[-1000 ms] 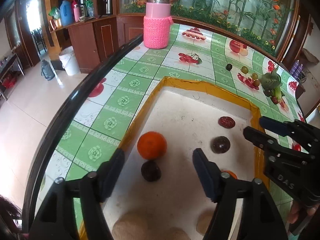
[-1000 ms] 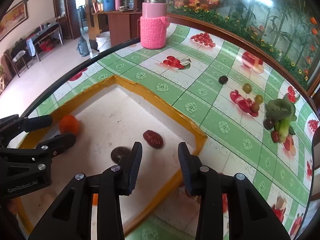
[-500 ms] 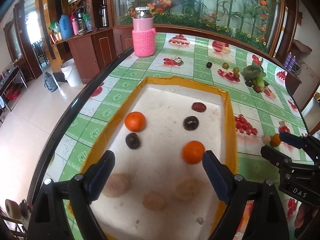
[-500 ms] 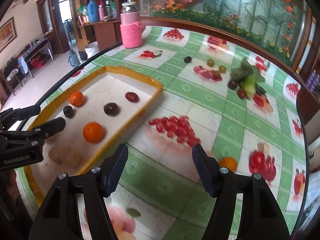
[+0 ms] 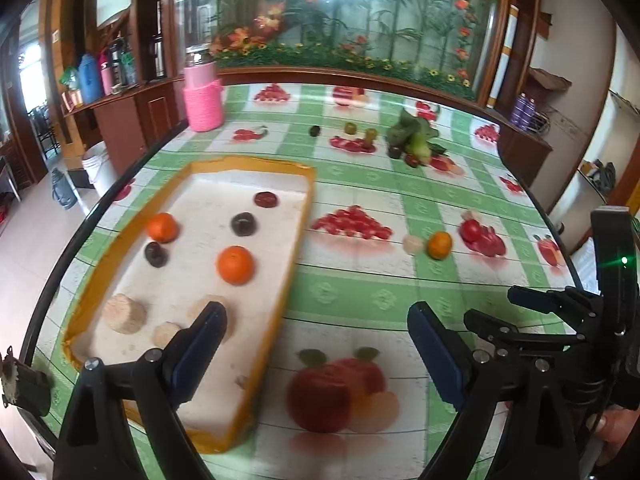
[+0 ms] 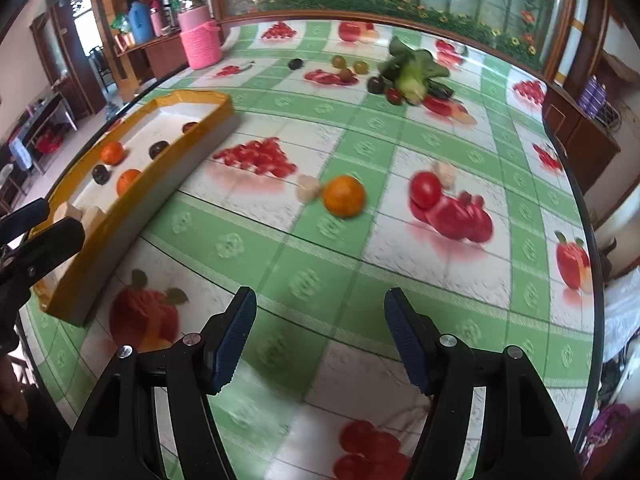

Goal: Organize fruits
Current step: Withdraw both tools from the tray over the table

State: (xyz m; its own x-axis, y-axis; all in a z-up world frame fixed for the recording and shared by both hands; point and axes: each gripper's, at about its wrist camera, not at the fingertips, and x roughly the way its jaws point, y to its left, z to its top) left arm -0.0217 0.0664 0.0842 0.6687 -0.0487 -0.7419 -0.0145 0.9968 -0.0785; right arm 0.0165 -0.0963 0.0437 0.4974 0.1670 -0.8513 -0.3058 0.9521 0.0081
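Both grippers have pulled back from the yellow tray (image 5: 298, 236): the left gripper (image 5: 316, 344) and right gripper (image 6: 320, 336) now hang spread and empty. A loose orange (image 6: 344, 195) lies on the tablecloth (image 6: 360, 264) at 12 o'clock from the right gripper, well apart. Two oranges (image 5: 235, 265) stay in the tray.

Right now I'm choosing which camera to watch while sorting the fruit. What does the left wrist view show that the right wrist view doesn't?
Only the left wrist view shows the tray's whole floor: the red fruit at its far end and three tan round pieces. Only the right wrist view clearly shows a real tomato on the printed cloth, with a pale piece behind it. Both show the yellow tray, two oranges inside it, the loose orange beside a pale fruit, the pink jar, and both grippers, left gripper and right gripper, open and empty.
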